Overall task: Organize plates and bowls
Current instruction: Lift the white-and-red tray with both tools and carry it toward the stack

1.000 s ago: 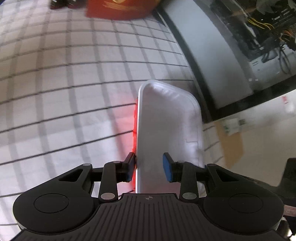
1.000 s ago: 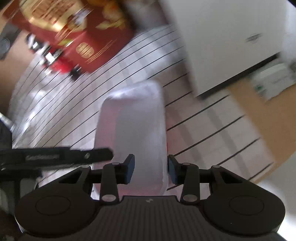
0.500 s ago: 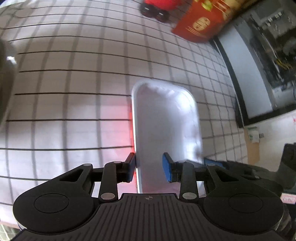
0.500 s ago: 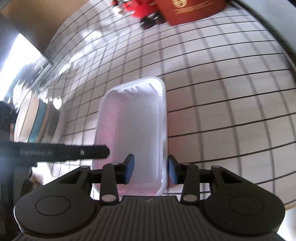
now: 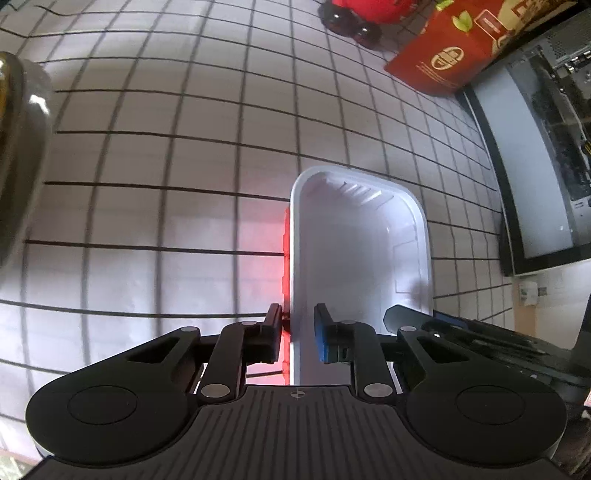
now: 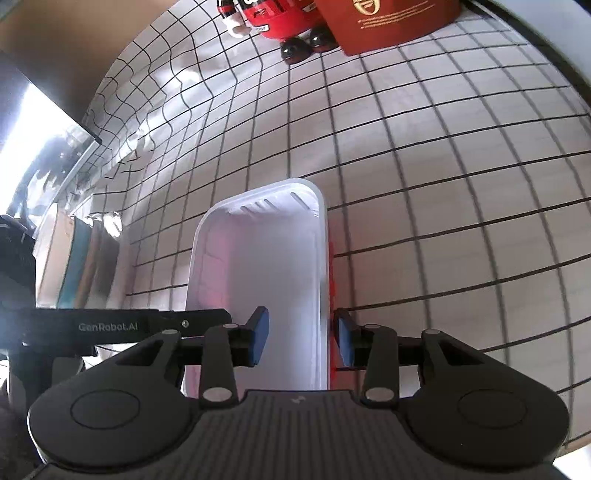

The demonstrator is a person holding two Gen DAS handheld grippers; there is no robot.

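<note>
A white rectangular tray (image 5: 358, 251) with a red outside hangs low over the grid-patterned tablecloth (image 5: 166, 221); whether it touches the cloth I cannot tell. My left gripper (image 5: 296, 332) straddles the tray's left wall and its jaws are closing, one pad on the red outside and the blue pad against the inner wall. In the right wrist view the same tray (image 6: 266, 266) has its right wall between the fingers of my right gripper (image 6: 301, 332), which is shut on it. Each gripper's body shows at the edge of the other's view.
A red box (image 5: 450, 44) and a red toy with black wheels (image 6: 273, 18) stand at the far end of the cloth. A dark rounded object (image 5: 18, 147) is at the left. A monitor (image 5: 535, 166) borders the right side, and stacked books (image 6: 74, 266) lie at the left.
Both grippers carried the tray across the table and rolled, so the red box and toy now sit higher and sharper. The left fingers have drawn closer together on the tray wall.
</note>
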